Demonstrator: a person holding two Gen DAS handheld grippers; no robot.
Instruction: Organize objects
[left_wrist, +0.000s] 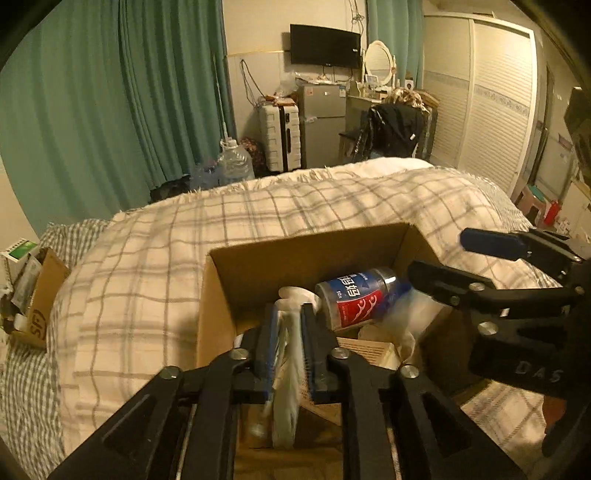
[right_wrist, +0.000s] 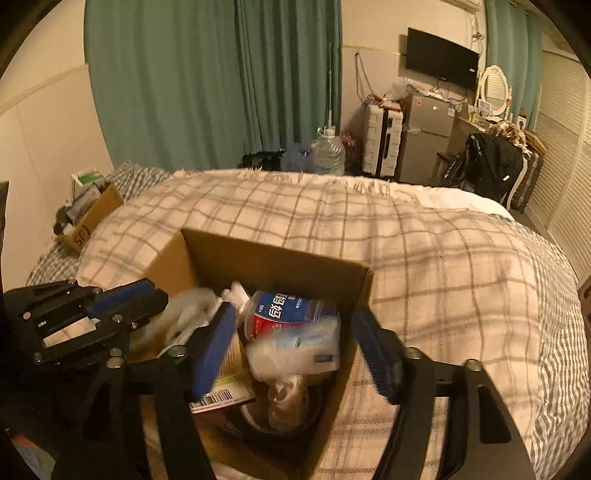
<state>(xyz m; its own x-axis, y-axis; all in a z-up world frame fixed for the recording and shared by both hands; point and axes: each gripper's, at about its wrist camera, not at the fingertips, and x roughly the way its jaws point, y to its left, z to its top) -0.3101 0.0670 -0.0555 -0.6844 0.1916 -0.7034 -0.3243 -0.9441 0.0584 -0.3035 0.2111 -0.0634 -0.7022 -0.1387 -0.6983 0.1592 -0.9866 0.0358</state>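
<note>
Cardboard box (left_wrist: 258, 266) sits open on your bed's plaid blanket (left_wrist: 155, 266). Left hand-held gripper (left_wrist: 288, 332) clamps a white plastic item (left_wrist: 286, 354) over it. Right hand-held gripper (right_wrist: 295, 350) spread wide, holding nothing (blurred); jar (right_wrist: 284, 314) lies sideways inside the box.

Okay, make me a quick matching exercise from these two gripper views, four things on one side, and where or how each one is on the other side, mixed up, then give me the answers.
Things:
1. left gripper
2. right gripper
3. clear jar with the blue and red label
4. small cardboard box of packets

Places or states:
A. lying on its side inside the open cardboard box
B. open, held over the box with nothing between its fingers
C. at the far left edge of the bed, near the wall
D. shut on a white plastic item

Pairs: 1-D, 2-B, 3-A, 4-C
</note>
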